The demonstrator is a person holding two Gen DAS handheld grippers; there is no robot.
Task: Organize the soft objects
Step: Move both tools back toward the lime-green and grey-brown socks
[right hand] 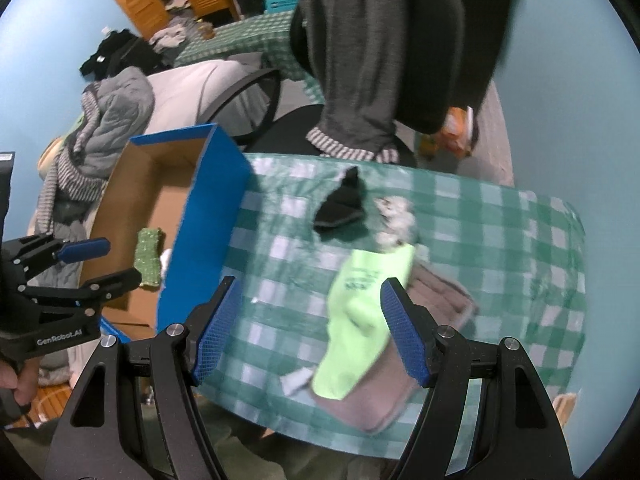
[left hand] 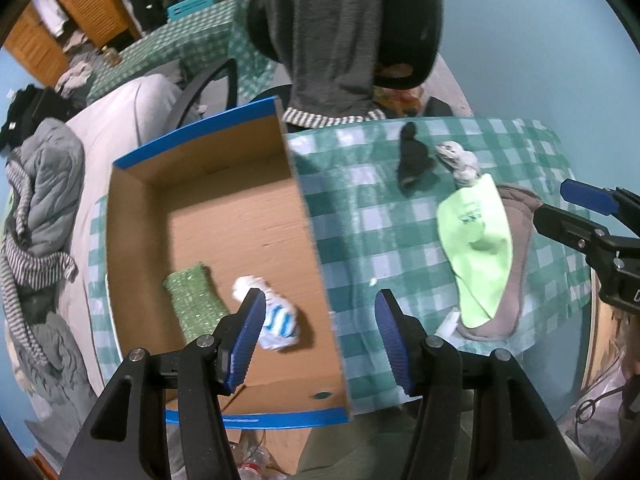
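Observation:
A cardboard box (left hand: 312, 216) with blue outer walls stands on the left of the green checked tablecloth (left hand: 360, 220). Inside it lie a green knitted cloth (left hand: 194, 300) and a balled white-and-blue striped sock (left hand: 276, 320). My left gripper (left hand: 318, 300) hangs open over the box's right wall, holding nothing. On the table lie a black sock (right hand: 344, 204), a white-grey balled sock (right hand: 396, 216), and a lime-green glove (right hand: 360, 312) on top of a brown padded piece (right hand: 440, 292). My right gripper (right hand: 311, 286) is open above the glove's left side, with nothing in it.
Behind the table stands a black chair (right hand: 440, 60) with a grey garment (right hand: 352, 60) draped over it. A sofa (left hand: 116, 120) piled with clothes (left hand: 40, 200) sits left of the box. A small white scrap (left hand: 448, 322) lies by the table's near edge.

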